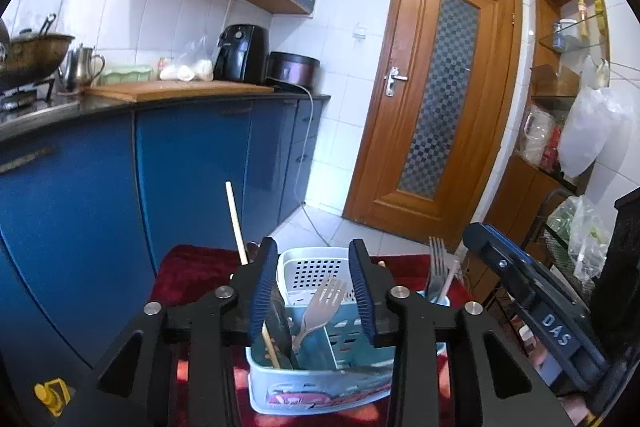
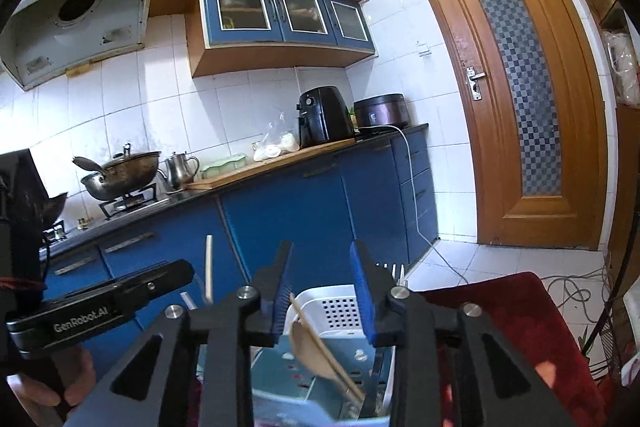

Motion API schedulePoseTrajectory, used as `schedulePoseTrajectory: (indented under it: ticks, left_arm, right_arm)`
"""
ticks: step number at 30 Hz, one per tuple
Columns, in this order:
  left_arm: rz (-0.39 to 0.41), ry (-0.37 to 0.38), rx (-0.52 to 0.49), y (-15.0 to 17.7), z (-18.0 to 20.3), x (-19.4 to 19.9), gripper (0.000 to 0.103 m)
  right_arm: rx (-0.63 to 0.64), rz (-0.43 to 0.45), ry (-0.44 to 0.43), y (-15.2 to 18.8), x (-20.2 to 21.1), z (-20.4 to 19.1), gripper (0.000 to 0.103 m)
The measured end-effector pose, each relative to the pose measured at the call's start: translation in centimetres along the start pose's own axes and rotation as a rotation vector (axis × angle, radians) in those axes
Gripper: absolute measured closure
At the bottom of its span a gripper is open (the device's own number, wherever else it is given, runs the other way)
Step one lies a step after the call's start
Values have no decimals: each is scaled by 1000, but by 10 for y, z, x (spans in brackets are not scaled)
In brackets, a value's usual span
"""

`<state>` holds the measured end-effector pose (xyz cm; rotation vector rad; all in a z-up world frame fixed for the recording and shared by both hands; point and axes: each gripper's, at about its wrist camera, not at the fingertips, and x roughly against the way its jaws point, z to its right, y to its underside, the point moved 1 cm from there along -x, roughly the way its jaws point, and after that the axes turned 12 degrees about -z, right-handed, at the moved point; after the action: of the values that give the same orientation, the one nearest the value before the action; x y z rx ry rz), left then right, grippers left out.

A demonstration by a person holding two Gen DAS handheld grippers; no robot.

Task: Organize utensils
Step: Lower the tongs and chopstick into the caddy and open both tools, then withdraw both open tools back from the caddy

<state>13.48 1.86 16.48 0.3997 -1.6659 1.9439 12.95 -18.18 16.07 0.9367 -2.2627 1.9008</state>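
From the left wrist camera, the left gripper (image 1: pixel 314 287) hovers over a light blue utensil basket (image 1: pixel 320 383) that sits on a dark red cloth (image 1: pixel 188 275). Its two blue-padded fingers (image 1: pixel 262 291) stand apart, with nothing clamped between them. Inside the basket a metal fork (image 1: pixel 320 307) leans tines up between the fingers, and a chopstick (image 1: pixel 272 347) slants in the left compartment beside a dark utensil. A white perforated insert (image 1: pixel 316 271) rises at the far side of the basket. A longer pale stick (image 1: pixel 236 223) stands up just left of the left finger. To the right of the basket, more forks (image 1: pixel 437 267) stand upright in a small holder. The right gripper (image 1: pixel 532 303) shows from the side at the right edge; from here I cannot tell how its jaws stand.

From the right wrist camera, the right gripper (image 2: pixel 324 291) hangs above the same basket (image 2: pixel 304 375), its fingers apart and empty. A wooden spoon (image 2: pixel 308 343) and a chopstick (image 2: pixel 324 343) lean together inside the basket, below the fingers. The white insert (image 2: pixel 340 307) sits behind them. The left gripper (image 2: pixel 108 303) lies at the left edge, seen side-on. Behind are blue cabinets (image 2: pixel 288 203), a wok (image 2: pixel 120 175) on the stove and a wooden door (image 2: pixel 516 83).
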Motion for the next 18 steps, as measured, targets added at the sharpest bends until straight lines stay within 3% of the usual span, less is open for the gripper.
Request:
schedulePoseTrajectory:
  ticks: [11,16,18]
  left_arm:
    - [-34,-42,-35,26,7,46,39]
    - [-66,-65,-29,46,8,54,37]
    - [-72,-72,-23,56,9,55,37]
  right_arm:
    - [-23,-92,-22,19,49,-18,65]
    - [0,-127,-2,39,61,-26,51]
    - [4,-138,4,49,65,-28,37]
